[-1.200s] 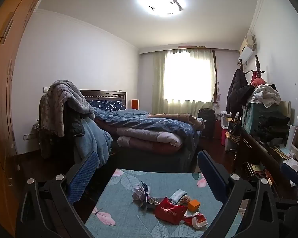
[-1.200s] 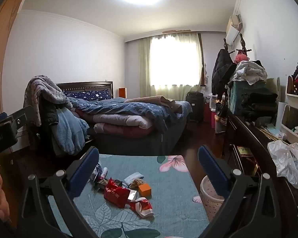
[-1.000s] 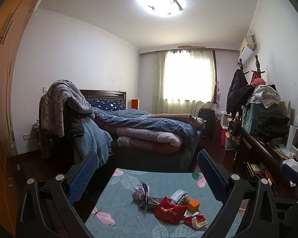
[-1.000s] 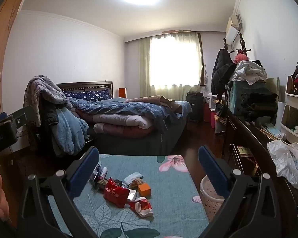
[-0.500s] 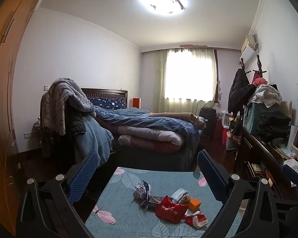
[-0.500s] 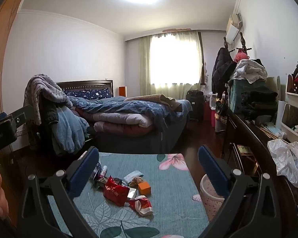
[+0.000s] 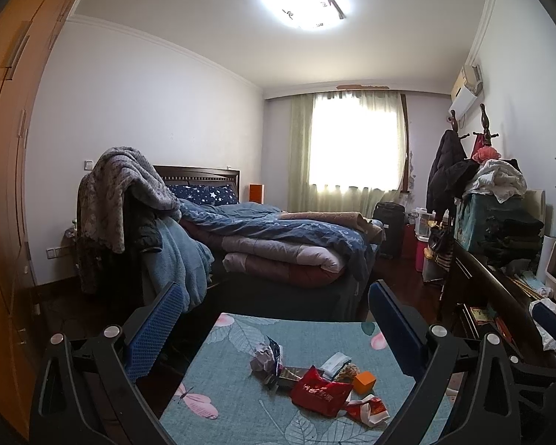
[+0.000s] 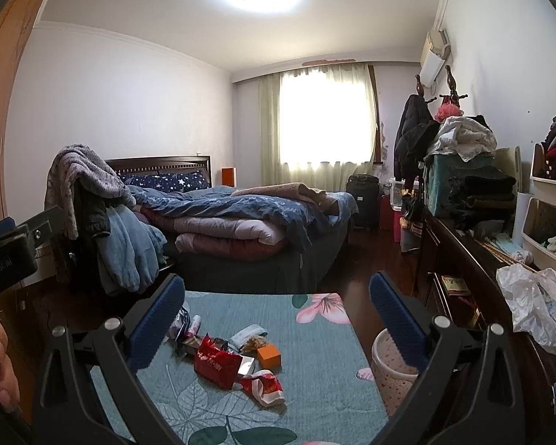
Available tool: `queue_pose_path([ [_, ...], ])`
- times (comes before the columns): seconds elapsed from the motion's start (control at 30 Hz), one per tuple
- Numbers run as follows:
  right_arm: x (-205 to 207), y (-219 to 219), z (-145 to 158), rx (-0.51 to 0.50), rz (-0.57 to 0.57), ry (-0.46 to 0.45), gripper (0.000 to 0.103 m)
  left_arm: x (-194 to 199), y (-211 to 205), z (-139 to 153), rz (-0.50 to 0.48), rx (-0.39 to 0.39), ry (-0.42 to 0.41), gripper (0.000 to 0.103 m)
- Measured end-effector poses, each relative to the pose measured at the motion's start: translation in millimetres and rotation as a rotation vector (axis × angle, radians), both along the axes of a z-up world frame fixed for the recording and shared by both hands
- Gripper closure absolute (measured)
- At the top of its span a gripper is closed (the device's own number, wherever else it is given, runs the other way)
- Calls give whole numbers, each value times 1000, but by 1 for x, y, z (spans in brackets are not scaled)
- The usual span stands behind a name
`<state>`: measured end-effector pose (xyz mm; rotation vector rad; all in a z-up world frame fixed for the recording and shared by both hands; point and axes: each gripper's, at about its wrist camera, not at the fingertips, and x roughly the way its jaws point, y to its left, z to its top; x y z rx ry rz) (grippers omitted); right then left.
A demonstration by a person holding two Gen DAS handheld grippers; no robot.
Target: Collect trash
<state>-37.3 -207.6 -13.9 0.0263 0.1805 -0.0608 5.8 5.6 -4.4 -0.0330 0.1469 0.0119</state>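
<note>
Both pairs of blue fingers are spread wide, holding nothing: the left gripper (image 7: 276, 319) and right gripper (image 8: 277, 307) hover above the teal floral table (image 8: 315, 333). The trash pile sits mid-table: a red packet (image 8: 217, 365), an orange box (image 8: 269, 357) just right of it, a crumpled red-white wrapper (image 8: 265, 385) nearer. A pink dotted bin (image 8: 391, 371) stands off the table's right edge, the bed (image 8: 241, 222) beyond its far edge

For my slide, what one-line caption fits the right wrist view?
Open right gripper hovers over wrappers, a red snack bag and an orange box on a floral table, wastebasket alongside.
</note>
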Motion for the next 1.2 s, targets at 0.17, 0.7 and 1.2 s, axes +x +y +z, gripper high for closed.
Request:
queue_pose_path([
  [0.17, -3, 1, 9, -6, -3, -19, 3, 0, 2, -3, 2, 0, 0, 3],
  [0.7, -5, -1, 28, -17, -8, -75, 3, 0, 12, 2, 16, -11, 5, 4],
  [1.2, 2, -3, 20, -8, -13, -50, 3, 6, 0, -7, 7, -4, 22, 4],
])
